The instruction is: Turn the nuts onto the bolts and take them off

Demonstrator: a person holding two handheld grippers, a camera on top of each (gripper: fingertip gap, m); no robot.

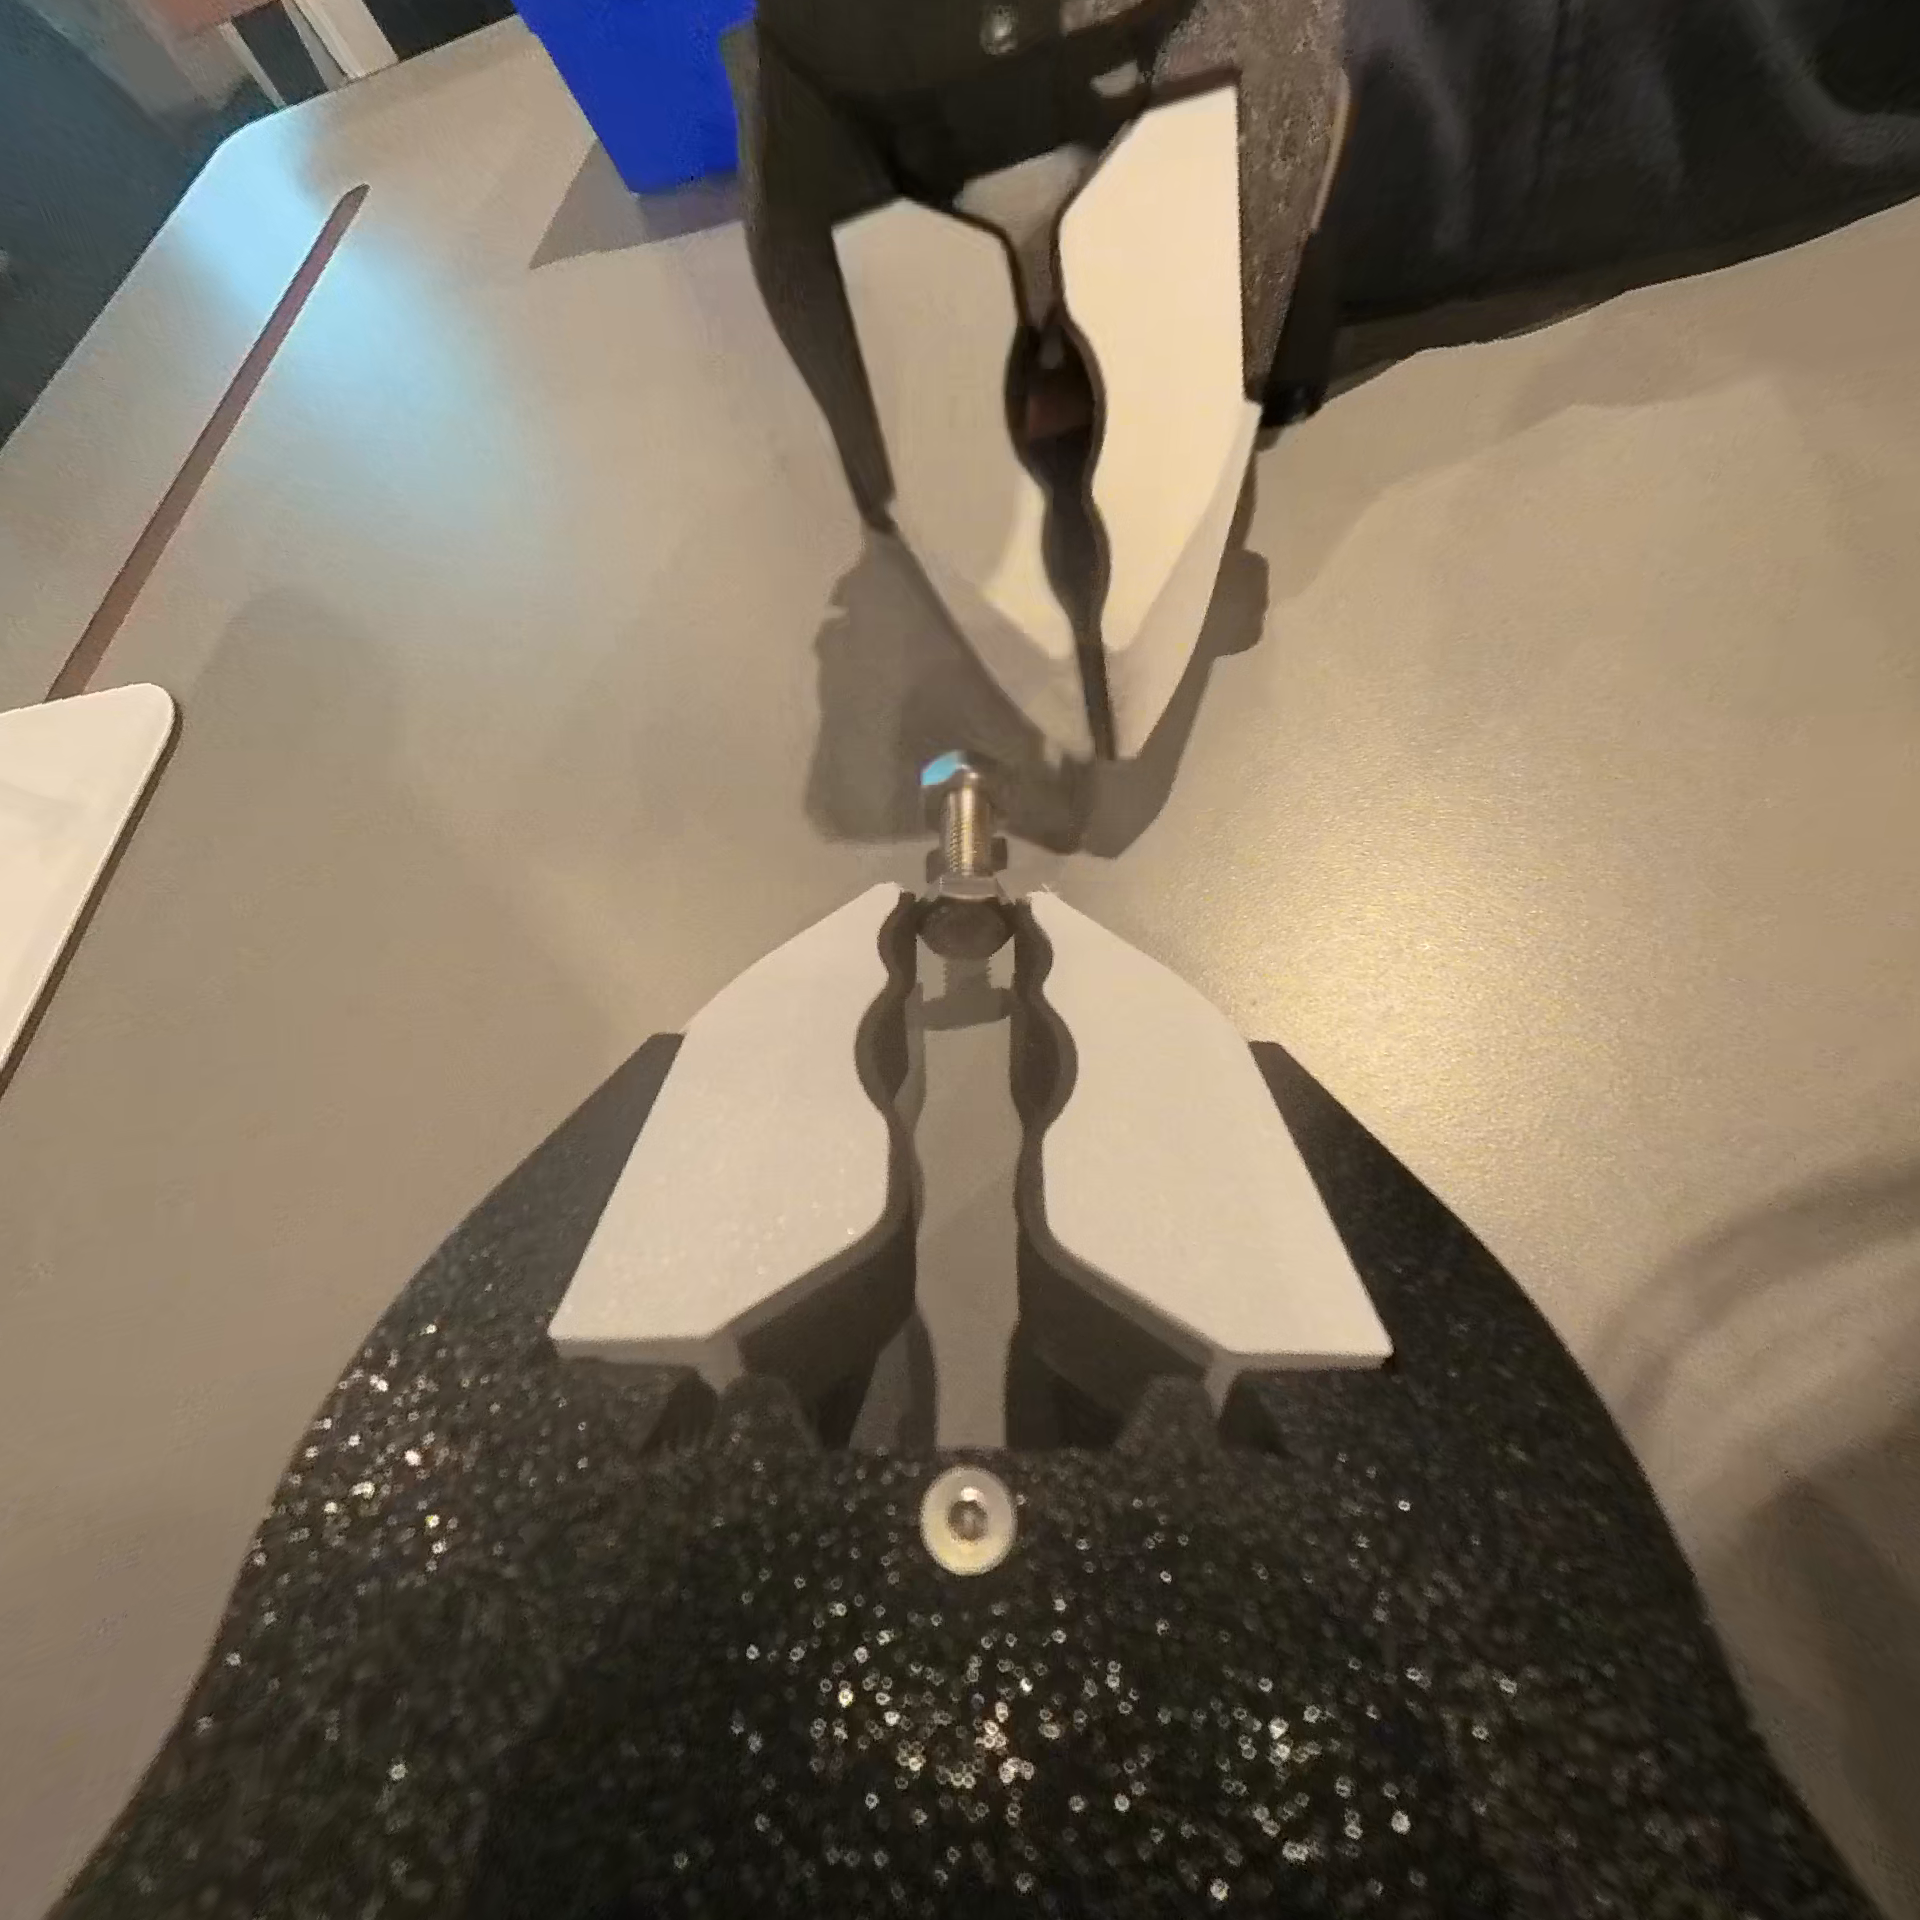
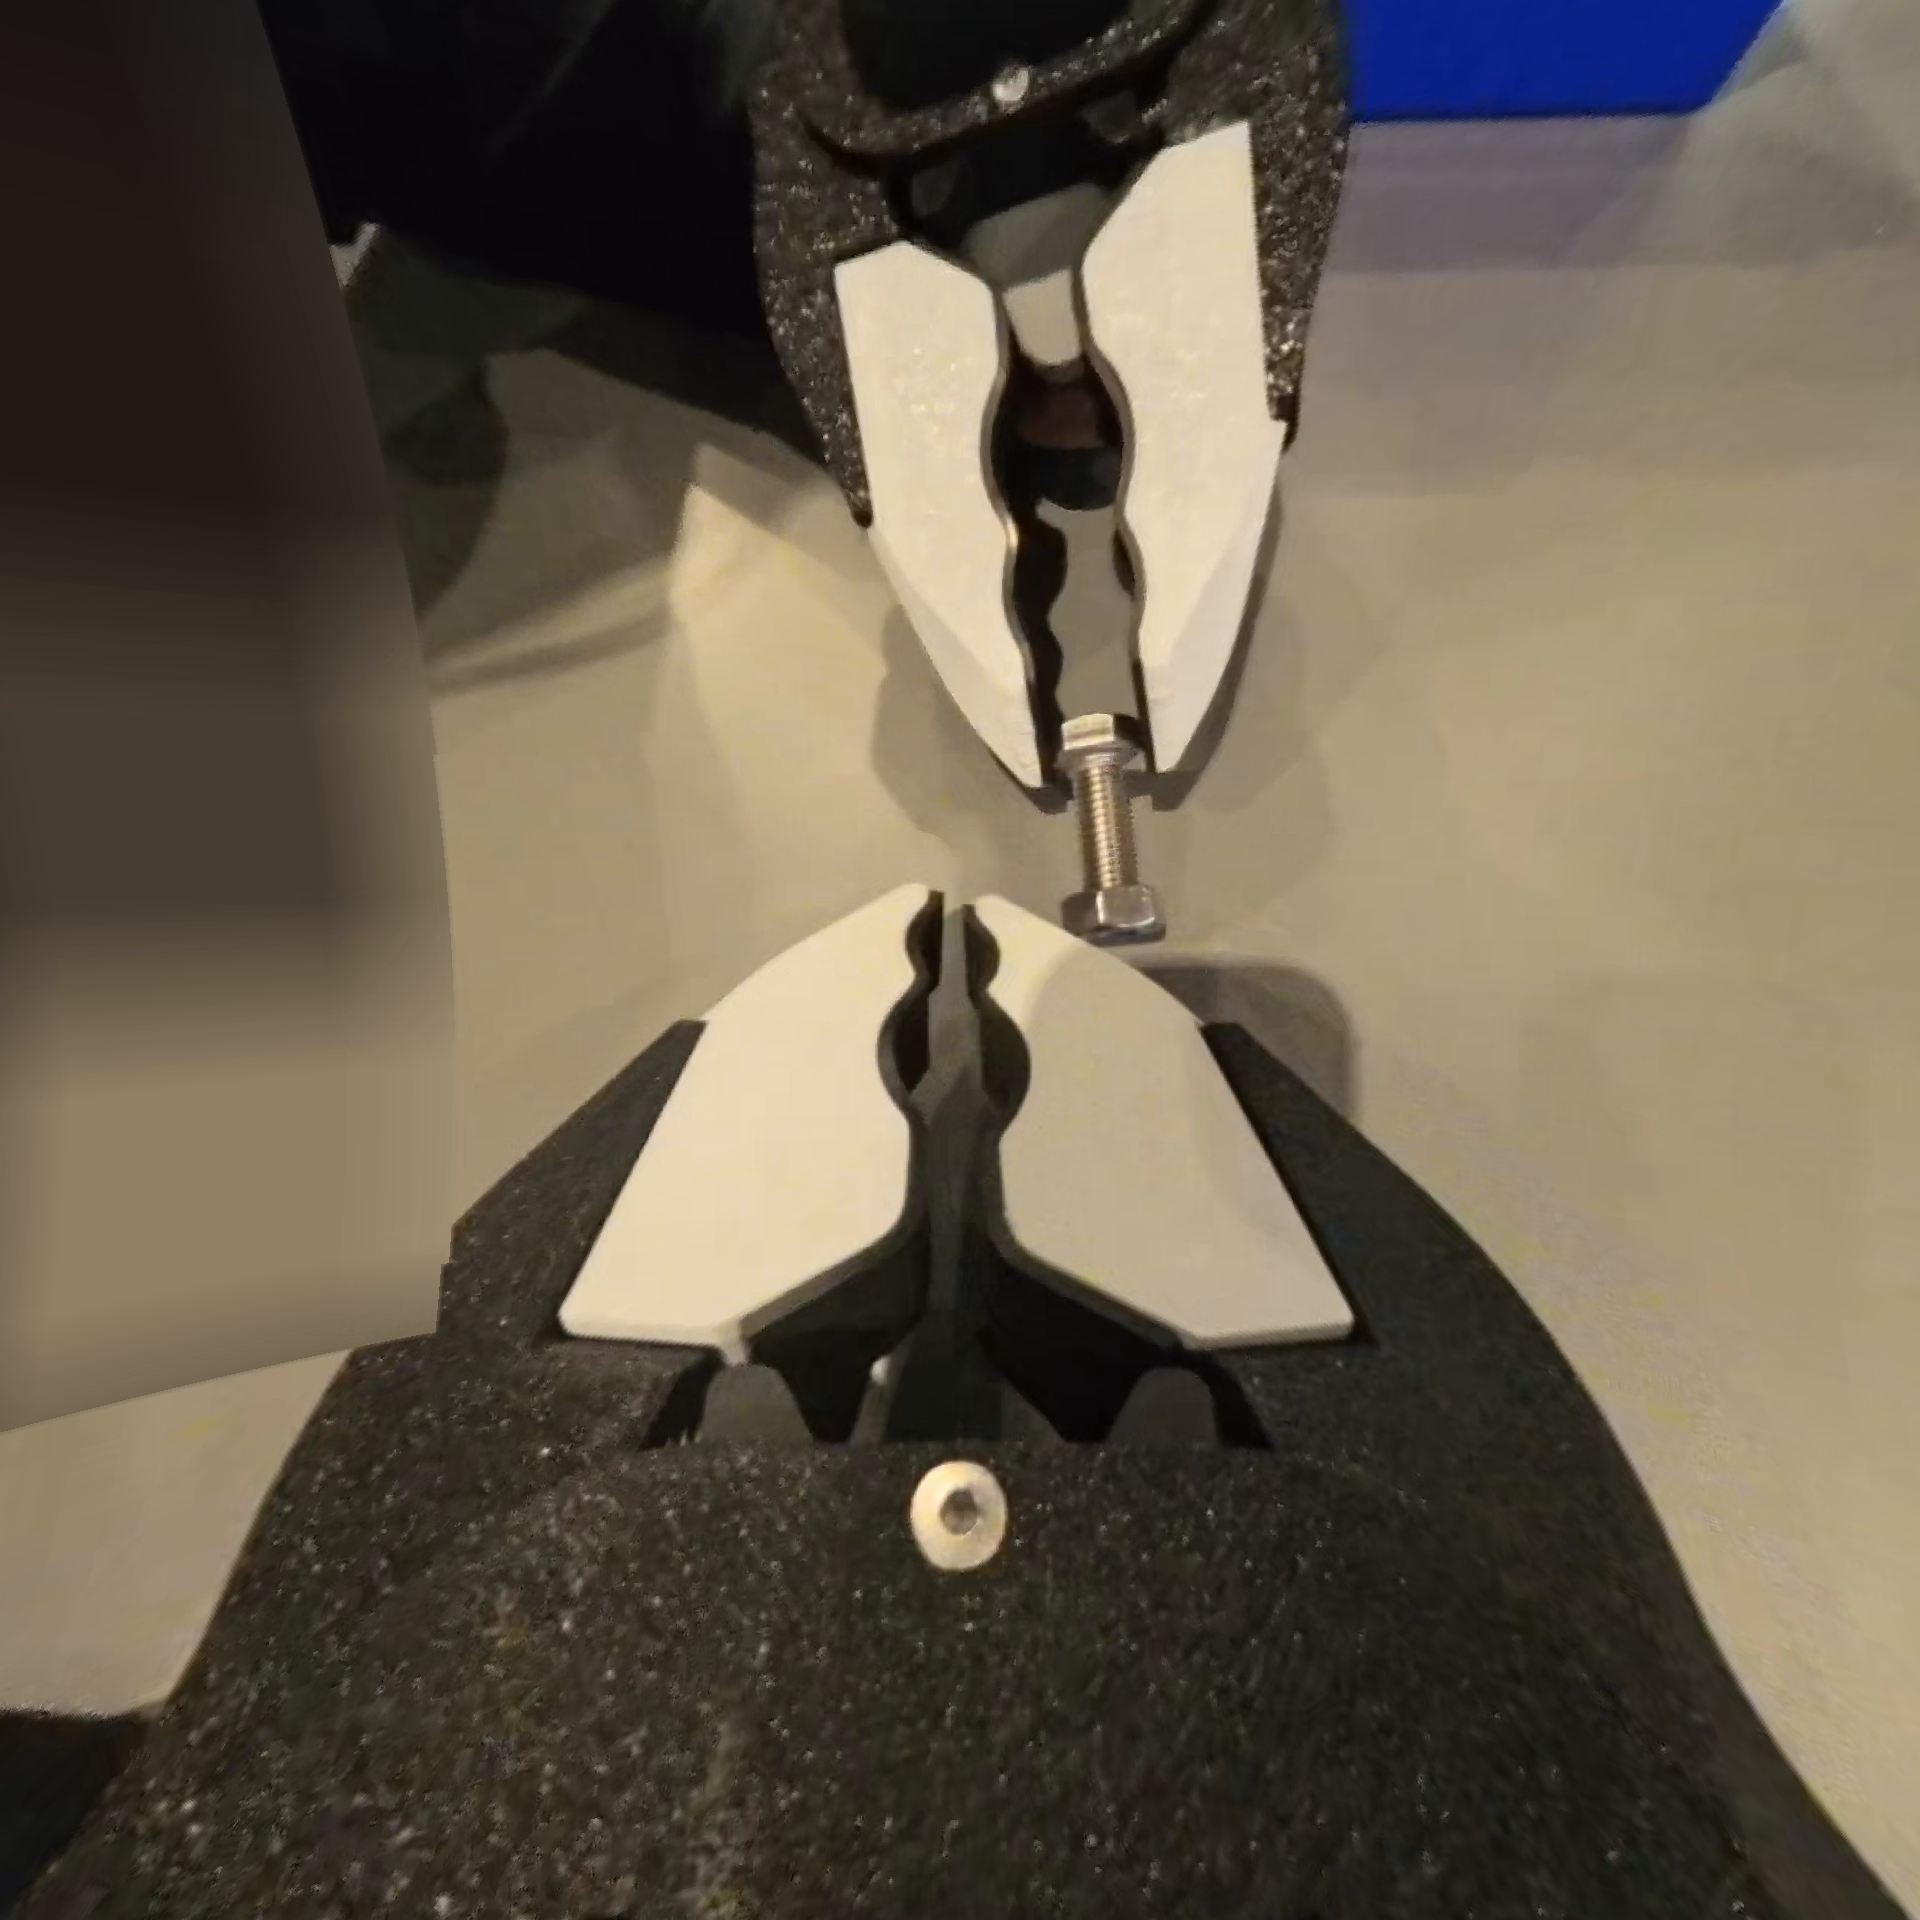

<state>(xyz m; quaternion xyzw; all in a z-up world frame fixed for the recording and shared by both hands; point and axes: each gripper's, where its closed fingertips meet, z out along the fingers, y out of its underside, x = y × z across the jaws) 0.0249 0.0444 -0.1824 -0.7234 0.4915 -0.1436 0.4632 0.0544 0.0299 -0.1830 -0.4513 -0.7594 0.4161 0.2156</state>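
A steel bolt point(image 1: 961, 821) is held level above the grey table point(image 1: 468, 727). My left gripper point(image 1: 966, 894) is shut on the hex piece at one end of it. The threaded shaft sticks out forward to a free hex end point(image 1: 943, 774). In the right wrist view the left gripper point(image 2: 1101, 758) comes in from the top with the bolt point(image 2: 1108, 831) hanging from its tips. My right gripper point(image 2: 948, 904) is shut and empty. Its tips sit just left of the free hex end point(image 2: 1117, 920), apart from it. In the left wrist view the right gripper point(image 1: 1101, 753) is beside the bolt's far end.
A blue bin point(image 1: 655, 83) stands at the table's far edge and also shows in the right wrist view point(image 2: 1558, 62). A white flat board point(image 1: 62, 831) lies at the left. A dark sleeve point(image 1: 1610, 156) is behind the right gripper. A long slot point(image 1: 208, 416) runs along the table's left side. Both grippers' tips are close together, under 4 cm apart.
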